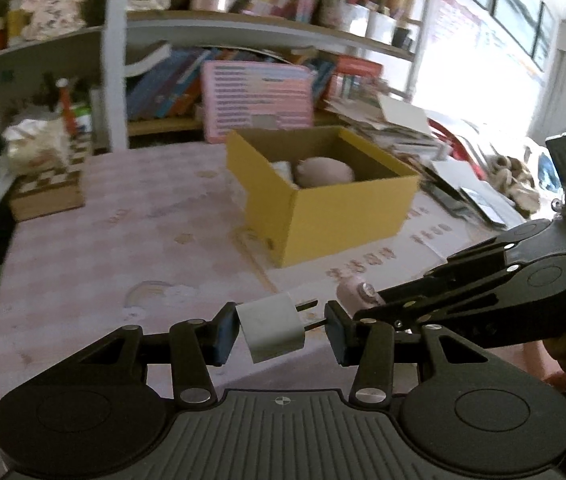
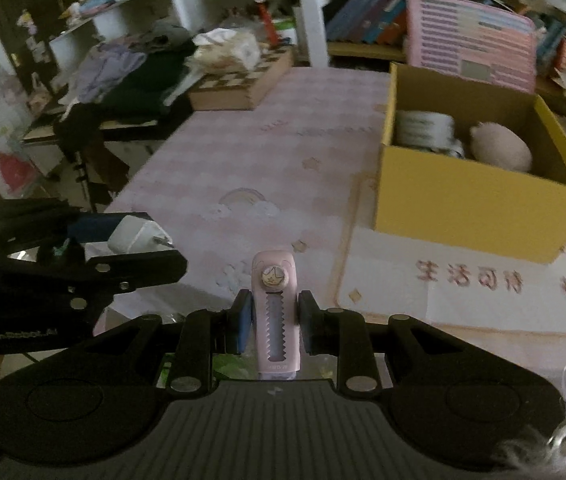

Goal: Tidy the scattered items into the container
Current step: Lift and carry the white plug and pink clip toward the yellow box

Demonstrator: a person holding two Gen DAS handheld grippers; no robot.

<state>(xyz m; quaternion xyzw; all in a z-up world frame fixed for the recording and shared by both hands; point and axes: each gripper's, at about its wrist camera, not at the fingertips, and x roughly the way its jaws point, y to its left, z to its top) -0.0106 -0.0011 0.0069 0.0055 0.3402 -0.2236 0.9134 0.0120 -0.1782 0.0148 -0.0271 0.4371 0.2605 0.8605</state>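
Note:
My left gripper [image 1: 281,330] is shut on a white charger plug [image 1: 271,330], its prongs lying across toward the right pad. My right gripper [image 2: 275,324] is shut on a pink slide cutter [image 2: 274,300] that sticks out forward between the pads. Both hover over the pink tablecloth [image 1: 123,240], side by side. In the left wrist view the cutter [image 1: 353,290] shows just right of the plug. The yellow cardboard box [image 1: 343,220] [image 2: 463,200] stands open ahead. It holds a pinkish plush toy [image 2: 501,148] and a white roll [image 2: 423,126].
A checkered wooden case [image 2: 239,84] with crumpled tissue on it sits at the table's far left corner. Loose papers and books [image 1: 423,136] pile up right of the box. A pink chart board [image 1: 259,98] leans on the bookshelf behind it.

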